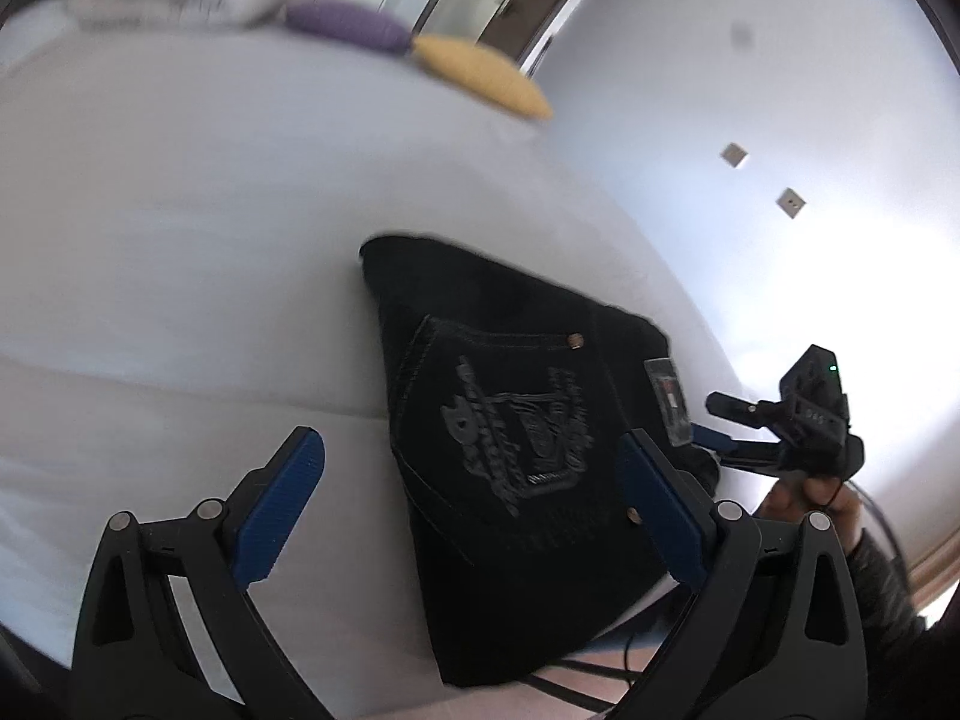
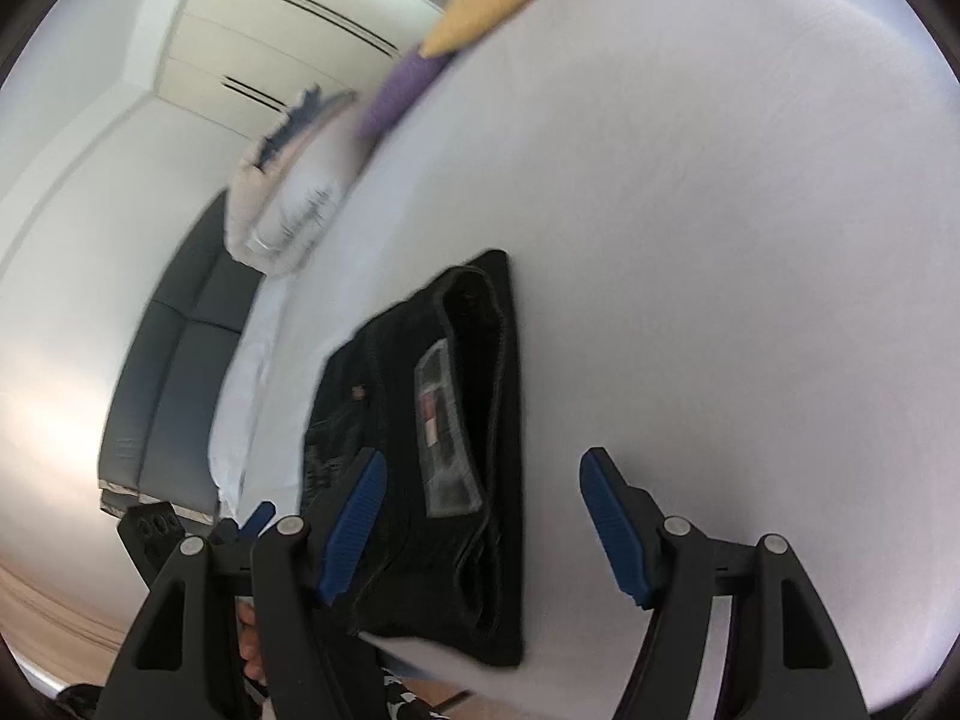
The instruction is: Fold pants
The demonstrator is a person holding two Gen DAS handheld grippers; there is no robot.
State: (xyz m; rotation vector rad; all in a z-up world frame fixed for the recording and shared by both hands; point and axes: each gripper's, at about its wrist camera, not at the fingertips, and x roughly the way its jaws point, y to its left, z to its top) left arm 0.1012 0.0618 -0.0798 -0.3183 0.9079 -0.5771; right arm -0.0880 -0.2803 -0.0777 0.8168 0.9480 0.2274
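The pants (image 1: 516, 450) are seen folded into a compact dark bundle on the white bed (image 1: 180, 240), near its front edge, with a stitched back pocket (image 1: 510, 420) and a waistband label (image 2: 444, 426) facing up. The left gripper (image 1: 474, 516) is held wide, its blue pads standing to either side of the bundle's near part, and nothing is clamped between them. The right gripper (image 2: 480, 531) is also spread apart, with the bundle partly between its fingers but not pressed by them; in the left view it is seen just beside the label edge. Both views are blurred. The fabric is judged to be denim: fairly heavy, limp yet thick at seams and waistband, not slippery and not fragile. Stacked layers are expected to slide over one another if only the top layer is pinched. A hold is best taken at a folded edge or the waistband, with all layers taken between the pads. Two cushions (image 1: 420, 48) lie well apart at the far end.
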